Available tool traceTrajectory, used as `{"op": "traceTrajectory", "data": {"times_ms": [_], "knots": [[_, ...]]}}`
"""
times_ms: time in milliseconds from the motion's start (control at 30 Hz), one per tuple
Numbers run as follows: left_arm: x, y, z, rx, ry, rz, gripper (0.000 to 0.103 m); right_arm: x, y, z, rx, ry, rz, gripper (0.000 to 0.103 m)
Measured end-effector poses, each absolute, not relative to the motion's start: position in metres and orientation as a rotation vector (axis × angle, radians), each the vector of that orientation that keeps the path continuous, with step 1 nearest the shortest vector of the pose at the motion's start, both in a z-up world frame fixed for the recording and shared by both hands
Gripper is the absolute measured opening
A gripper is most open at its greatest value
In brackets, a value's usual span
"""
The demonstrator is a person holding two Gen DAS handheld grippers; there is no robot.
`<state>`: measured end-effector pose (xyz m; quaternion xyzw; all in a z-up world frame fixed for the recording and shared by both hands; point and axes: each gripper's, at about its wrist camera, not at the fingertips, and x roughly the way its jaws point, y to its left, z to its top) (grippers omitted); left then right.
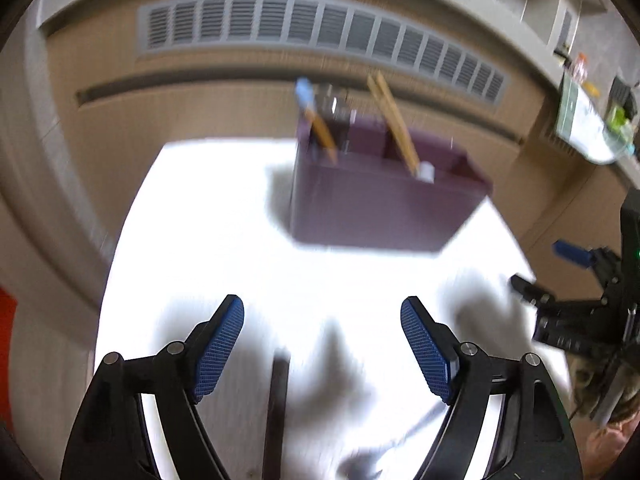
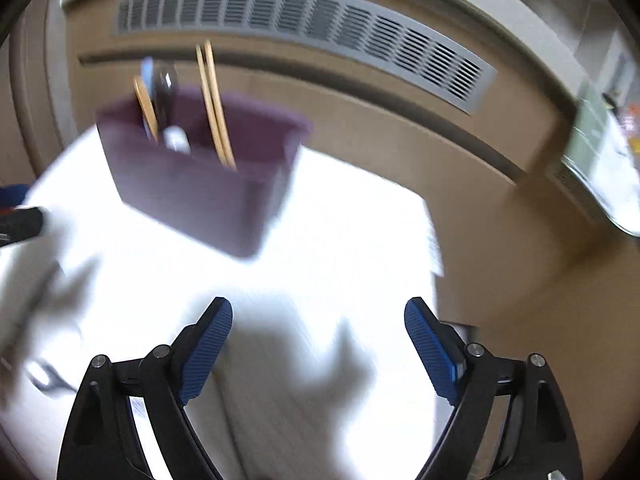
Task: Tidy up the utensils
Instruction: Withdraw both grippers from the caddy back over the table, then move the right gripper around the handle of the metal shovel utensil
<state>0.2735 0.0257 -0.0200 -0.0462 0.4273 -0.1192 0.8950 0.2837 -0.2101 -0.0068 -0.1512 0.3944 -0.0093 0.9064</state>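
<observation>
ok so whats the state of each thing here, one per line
left gripper: open, nothing between the pads
right gripper: open, nothing between the pads
purple organizer: upright on the white table
chopsticks: standing tilted in the organizer
dark utensil: lying on the table, not yet put away

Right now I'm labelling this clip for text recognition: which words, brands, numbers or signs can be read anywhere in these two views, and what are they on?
None can be read.
Purple plastic utensil caddy: plain walls, no lettering.
Grey slatted wall vent: no lettering.
Green and white items on the shelf at right: any print is too blurred to read.
Blue-padded left gripper and right gripper: no markings visible.
</observation>
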Motion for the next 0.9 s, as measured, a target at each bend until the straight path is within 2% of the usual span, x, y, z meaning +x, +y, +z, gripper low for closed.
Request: {"op": "traceTrajectory", "data": {"times_ms": [133, 433, 600, 633, 667, 733, 867, 900], "knots": [[0.235, 0.031, -0.037, -0.051, 0.912, -0.189, 0.088, 0.245, -0.231, -0.031, -0.265, 0.818, -0.014, 0.087], [0.179, 0.04, -0.067, -0.068, 0.973, -0.166, 0.088, 0.192, -0.233, -0.059, -0.097, 0.852, 0.192, 0.087], [0.168, 0.044, -0.07, -0.092, 0.982, -0.168, 0.088, 0.196, -0.222, -0.061, -0.045, 0.883, 0.247, 0.083], [0.168, 0.044, -0.07, -0.095, 0.985, -0.165, 0.088, 0.198, -0.221, -0.063, -0.035, 0.897, 0.245, 0.075], [0.17, 0.044, -0.069, -0.098, 0.987, -0.164, 0.088, 0.2, -0.22, -0.066, -0.019, 0.918, 0.258, 0.064], [0.171, 0.043, -0.068, -0.101, 0.989, -0.166, 0.088, 0.197, -0.216, -0.066, -0.009, 0.935, 0.279, 0.062], [0.175, 0.043, -0.07, -0.126, 0.996, -0.188, 0.088, 0.18, -0.199, -0.056, 0.0, 0.94, 0.425, 0.047], [0.175, 0.044, -0.071, -0.14, 0.999, -0.197, 0.088, 0.176, -0.194, -0.053, -0.023, 0.925, 0.425, 0.046]]}}
